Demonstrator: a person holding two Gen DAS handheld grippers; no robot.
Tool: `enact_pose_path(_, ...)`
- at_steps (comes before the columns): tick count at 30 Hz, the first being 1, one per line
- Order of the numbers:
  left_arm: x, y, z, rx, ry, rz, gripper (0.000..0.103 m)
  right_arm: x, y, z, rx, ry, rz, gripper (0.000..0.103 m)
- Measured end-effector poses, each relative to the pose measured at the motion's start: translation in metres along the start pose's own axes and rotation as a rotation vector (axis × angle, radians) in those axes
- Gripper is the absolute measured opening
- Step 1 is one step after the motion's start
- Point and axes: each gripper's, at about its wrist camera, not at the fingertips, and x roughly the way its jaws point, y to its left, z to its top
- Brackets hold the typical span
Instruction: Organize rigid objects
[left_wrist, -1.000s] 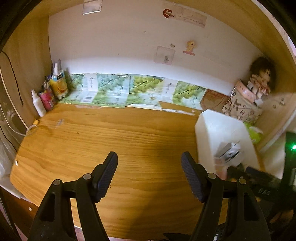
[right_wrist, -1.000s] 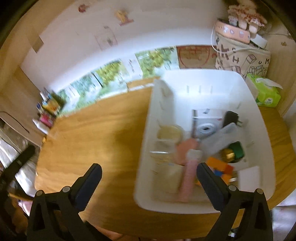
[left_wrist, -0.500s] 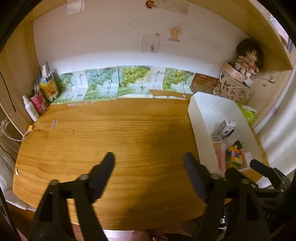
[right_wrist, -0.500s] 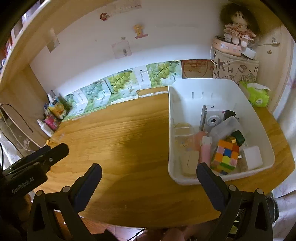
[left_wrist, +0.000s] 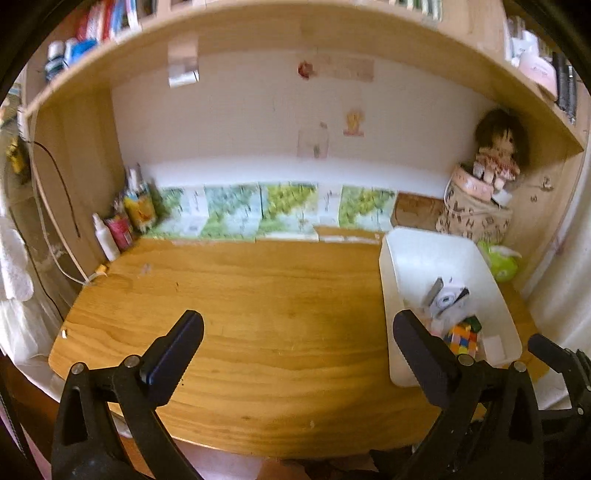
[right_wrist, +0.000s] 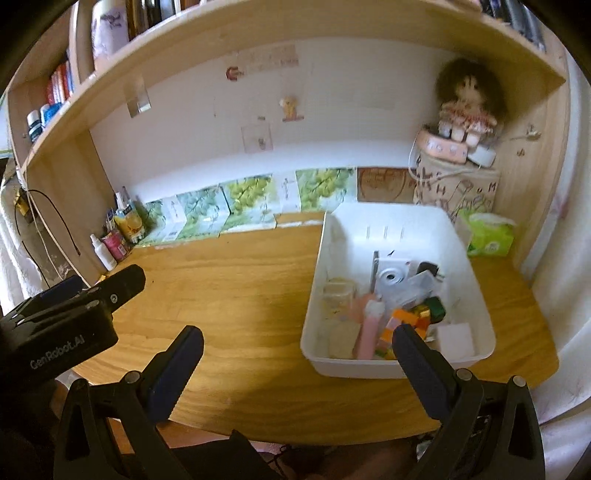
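Two black two-finger grippers are hanging over the near edge of the wooden desk (right_wrist: 236, 295): the left gripper (left_wrist: 295, 354) is opening wide on nothing, the right gripper (right_wrist: 297, 363) is gaping empty. Beyond the right one, the white plastic bin (right_wrist: 476, 291) is holding the multicoloured puzzle cube (right_wrist: 408, 319), white camera (right_wrist: 393, 275) and pink tube (right_wrist: 369, 328). The sorting seems finished; next likely calls for withdrawing.

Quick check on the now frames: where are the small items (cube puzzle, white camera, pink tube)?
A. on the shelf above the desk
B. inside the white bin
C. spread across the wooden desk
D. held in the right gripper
B. The right wrist view shows the cube puzzle, white camera and pink tube lying inside the white bin, with neither gripper holding anything.
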Motion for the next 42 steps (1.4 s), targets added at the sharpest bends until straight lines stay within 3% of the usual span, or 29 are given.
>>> enact_pose_path(6, -0.014, -0.006, 0.003, -0.023, -0.071, 0.025, 0.102, -0.011, -0.005, 0.001, -0.035, -0.048, 0.0, 0.102)
enact_pose_path(11, -0.024, -0.018, 0.006, 0.016, -0.139, 0.041, 0.102, -0.021, -0.006, 0.008, -0.067, -0.099, 0.011, 0.102)
enact_pose_path(19, -0.021, -0.028, 0.006, 0.037, -0.126, 0.063, 0.102, -0.017, -0.009, 0.01, -0.079, -0.108, 0.029, 0.102)
enact_pose_path(42, 0.016, -0.046, 0.005, 0.072, 0.038, 0.029, 0.102, 0.018, -0.034, 0.01, -0.034, 0.052, -0.012, 0.102)
